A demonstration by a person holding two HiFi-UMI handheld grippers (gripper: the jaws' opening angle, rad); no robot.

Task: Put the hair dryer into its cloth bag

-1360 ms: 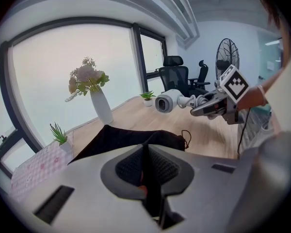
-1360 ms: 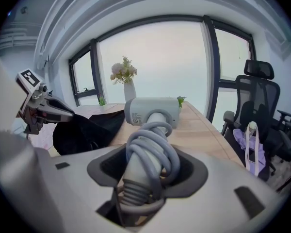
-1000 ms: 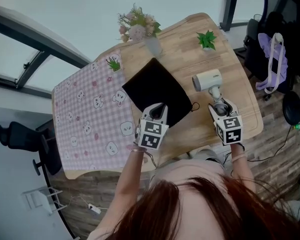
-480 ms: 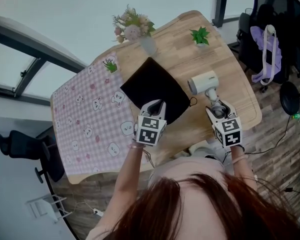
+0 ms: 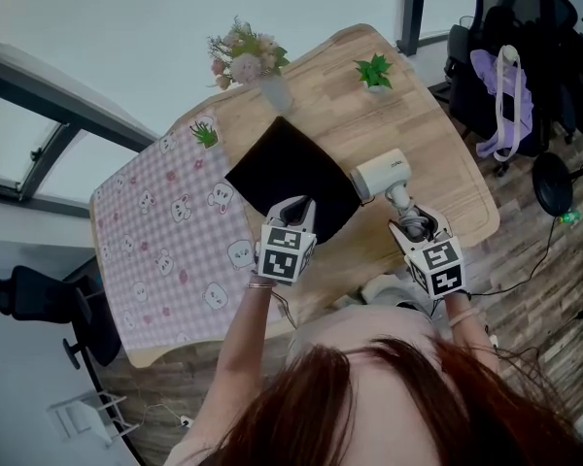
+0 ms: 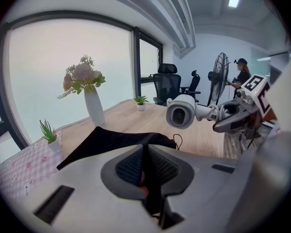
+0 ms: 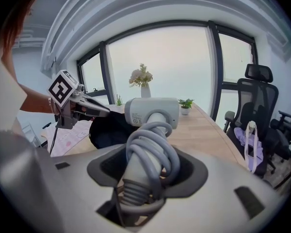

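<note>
From the head view we see the left gripper (image 5: 299, 205) with its jaws nearly together on the near edge of the black cloth bag (image 5: 290, 168). The bag lies on the wooden table (image 5: 437, 153) between a checked cloth (image 5: 165, 231) and the hair dryer (image 5: 382, 173). The right gripper (image 5: 414, 225) clamps the dryer's handle, and its white head sits just beside the bag's right corner. Bare wood runs on to the table's right edge, and a vase of flowers (image 5: 248, 66) and a small potted plant (image 5: 373, 70) stand along the far edge. In the left gripper view we find dark fabric pinched between the pads, with the dryer's nozzle facing us above open tabletop. In the right gripper view the jaws stand wide round the cord-wrapped handle, and an office chair (image 7: 254, 96) stands off the table's right edge.
</note>
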